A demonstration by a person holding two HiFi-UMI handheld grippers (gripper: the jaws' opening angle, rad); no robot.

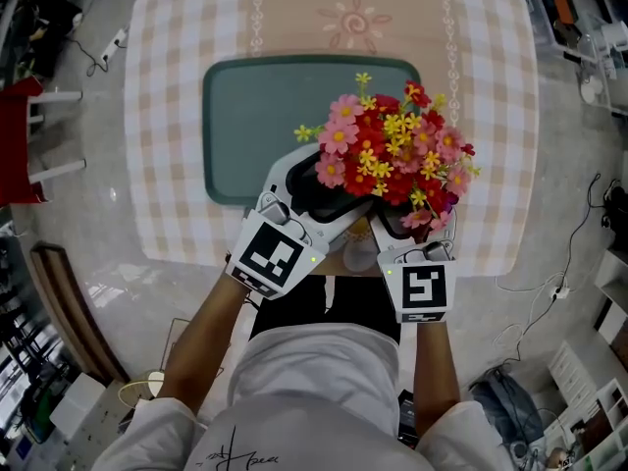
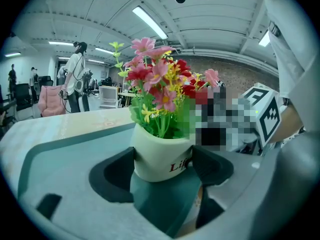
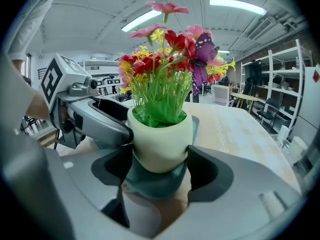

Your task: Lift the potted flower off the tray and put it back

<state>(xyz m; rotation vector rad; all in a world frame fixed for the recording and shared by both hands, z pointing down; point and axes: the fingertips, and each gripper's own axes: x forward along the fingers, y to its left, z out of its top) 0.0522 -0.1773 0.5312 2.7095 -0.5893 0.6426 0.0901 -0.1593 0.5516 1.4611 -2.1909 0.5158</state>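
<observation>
The potted flower [image 1: 394, 155] was held by both tools at once. In the left gripper view, the left tool [image 2: 163, 165] had its two dark jaws closed against the sides of the white pot [image 2: 159, 156]. In the right gripper view, the right tool [image 3: 160, 167] pressed the same pot from its own side, also with a jaw on each flank.

In both gripper views the bottom of the pot showed a gap under it, with the green tray [image 1: 265, 126] visible below. So the pot seemed to hang in the air and not to stand on anything. From the head view, it was over the near right corner of the tray, close to the near edge of the checked surface [image 1: 186, 47].

As I judged it, the lifting part was done. What was left was to lower the pot onto the tray, better more toward the middle, and then to open both tools.
</observation>
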